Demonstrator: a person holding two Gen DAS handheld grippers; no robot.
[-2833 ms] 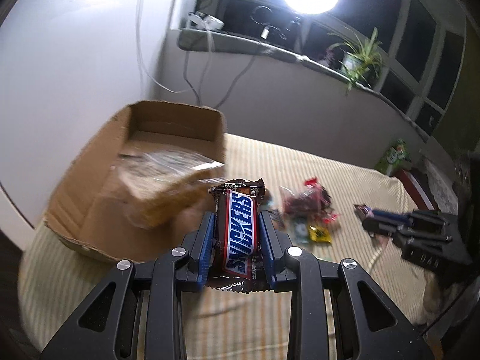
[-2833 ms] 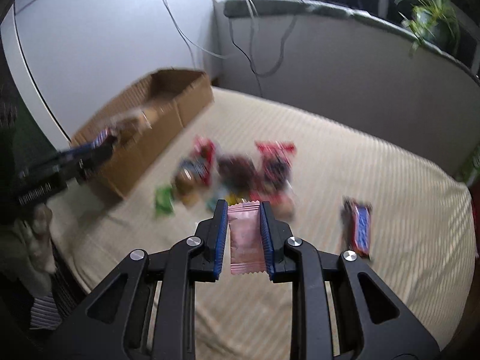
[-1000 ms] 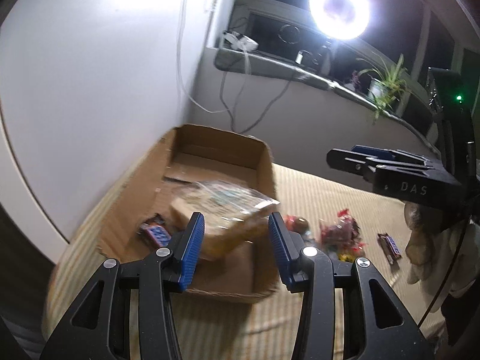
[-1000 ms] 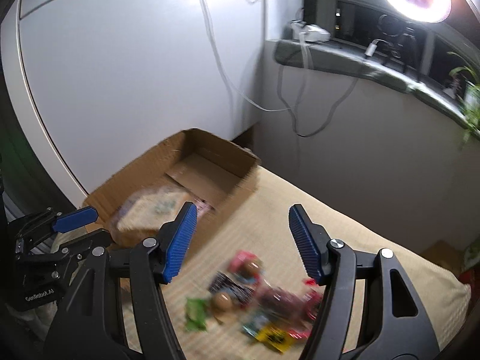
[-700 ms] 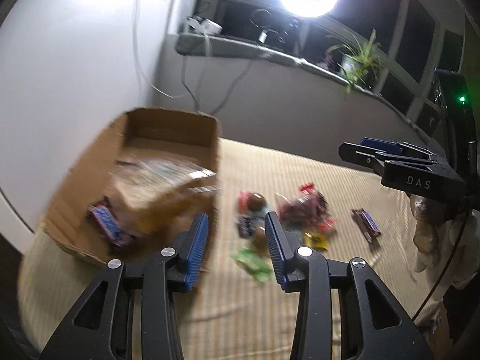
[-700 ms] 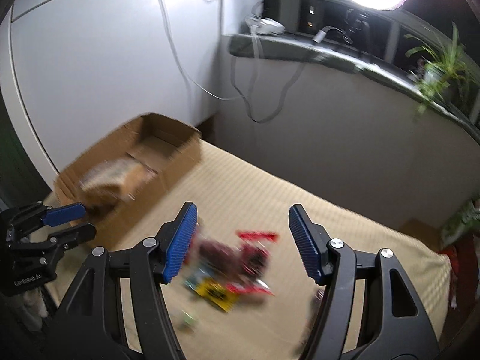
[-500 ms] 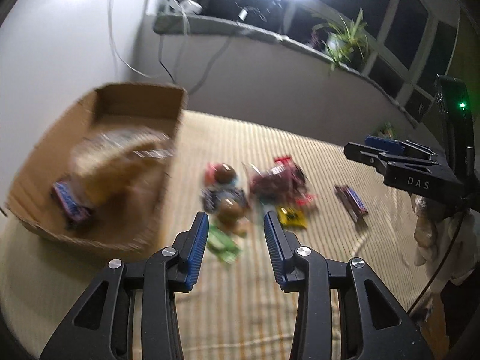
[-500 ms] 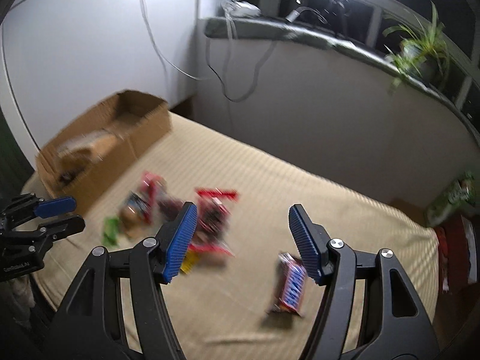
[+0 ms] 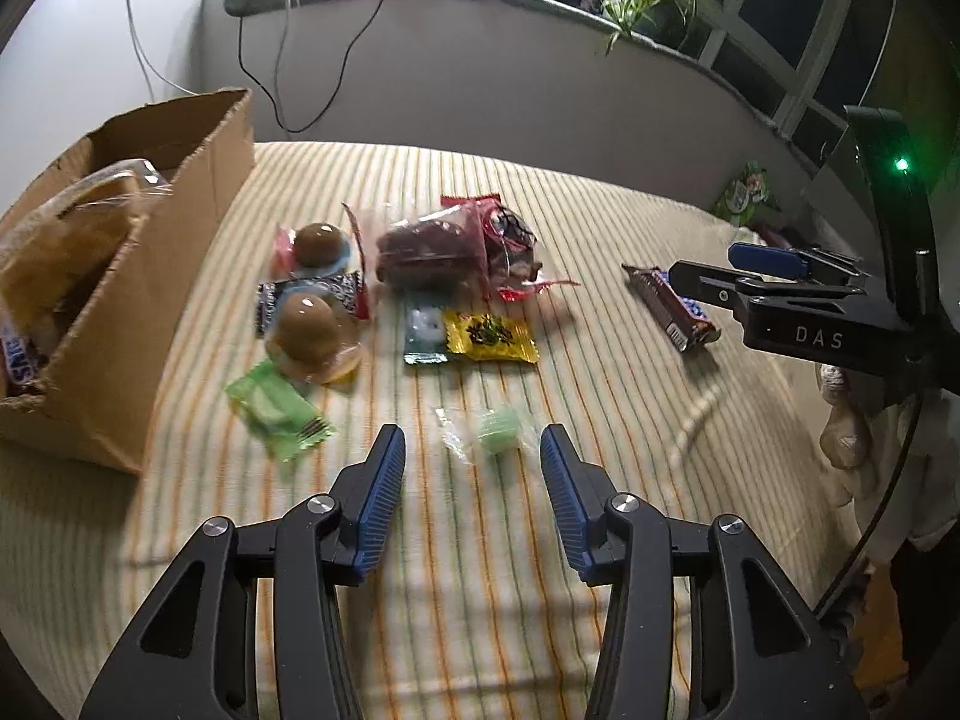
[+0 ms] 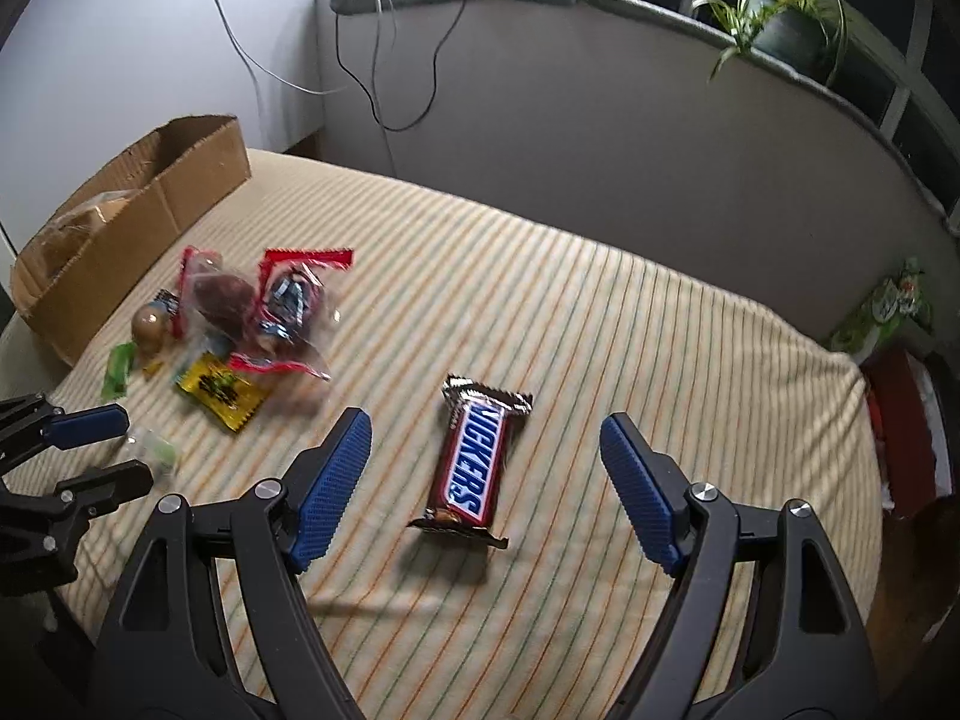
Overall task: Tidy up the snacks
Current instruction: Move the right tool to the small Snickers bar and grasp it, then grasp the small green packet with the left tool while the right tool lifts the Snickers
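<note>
My left gripper is open and empty, its jaws on either side of a small green wrapped candy on the striped cloth. My right gripper is open and empty, held above a Snickers bar lying flat between its jaws; that bar also shows in the left wrist view. A cardboard box at the left holds a clear bread bag and a Snickers. A pile of loose snacks lies beside the box.
The striped cloth covers the table up to a grey ledge wall with cables and a potted plant. A green packet and a red object sit at the right edge. My left gripper shows at the left of the right wrist view.
Both grippers have let go of their snacks and swung from the box down toward the cloth. The left now frames the green candy, the right the Snickers bar.
</note>
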